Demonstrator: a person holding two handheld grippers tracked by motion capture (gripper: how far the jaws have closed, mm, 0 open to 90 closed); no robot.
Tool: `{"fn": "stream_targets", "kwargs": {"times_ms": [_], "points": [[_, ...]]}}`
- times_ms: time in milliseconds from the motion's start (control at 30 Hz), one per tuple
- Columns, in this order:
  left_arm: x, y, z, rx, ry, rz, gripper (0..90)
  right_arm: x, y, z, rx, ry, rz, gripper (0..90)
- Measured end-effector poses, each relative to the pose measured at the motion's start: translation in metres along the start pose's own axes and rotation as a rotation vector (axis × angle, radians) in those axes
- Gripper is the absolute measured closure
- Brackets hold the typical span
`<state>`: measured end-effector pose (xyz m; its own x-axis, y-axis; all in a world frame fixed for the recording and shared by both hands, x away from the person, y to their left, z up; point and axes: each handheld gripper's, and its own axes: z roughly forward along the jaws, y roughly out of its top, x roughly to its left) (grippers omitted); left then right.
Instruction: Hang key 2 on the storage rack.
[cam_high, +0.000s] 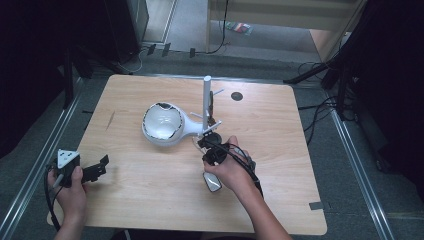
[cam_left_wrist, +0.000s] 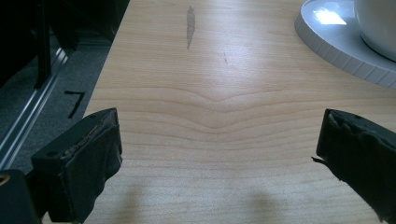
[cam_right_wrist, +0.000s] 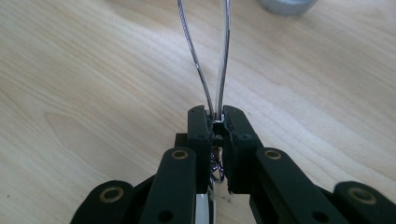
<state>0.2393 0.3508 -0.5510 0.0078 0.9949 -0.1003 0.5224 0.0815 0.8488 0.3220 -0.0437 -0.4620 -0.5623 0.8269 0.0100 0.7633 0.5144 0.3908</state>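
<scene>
- Thin chrome utensil (cam_right_wrist: 223, 70), two bright arms spreading apart away from the jaws; could be tongs or a wire loop, cannot tell which; it is reaching out low over the wooden table (cam_high: 150, 200), near the middle, just in front of the white post (cam_high: 206, 100)
- Right gripper (cam_right_wrist: 215, 116) is clamping both arms together at the point where they meet, jaws pinched nearly closed on the metal; the right hand (cam_high: 232, 167) is wrapping the handle from behind
- A grey cylinder (cam_right_wrist: 286, 5) is sitting just beyond the utensil's far end, edge only, identity unclear
- White bowl-shaped vessel (cam_high: 161, 125) is lying left of the post, joined to it by a neck; its ribbed round base (cam_left_wrist: 336, 46) is showing at the corner of the left gripper view
- Left gripper (cam_left_wrist: 215, 154) is idling at the table's left edge, jaws spread wide with nothing between them, left hand (cam_high: 72, 192) holding it low
- Risk, as a judgement: the grip is narrow and on smooth, springy metal, so the utensil may be prone to twisting or sliding out if swung quickly
- Risk: the long arms are pointing towards the post and vessel, so a forward push could be knocking or tipping them
- Risk: the left gripper is well apart, too far off to steady anything
</scene>
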Motion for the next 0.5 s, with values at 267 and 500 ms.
{"fn": "stream_targets", "kwargs": {"times_ms": [267,500], "points": [[0.0,0.0,0.0,0.0,0.0,-0.001,0.3,-0.001,0.001,-0.008,-0.066,-0.016,0.011,83.6],[0.0,0.0,0.0,0.0,0.0,-0.001,0.3,-0.003,0.002,-0.018,-0.146,-0.037,0.046,83.6]]}}
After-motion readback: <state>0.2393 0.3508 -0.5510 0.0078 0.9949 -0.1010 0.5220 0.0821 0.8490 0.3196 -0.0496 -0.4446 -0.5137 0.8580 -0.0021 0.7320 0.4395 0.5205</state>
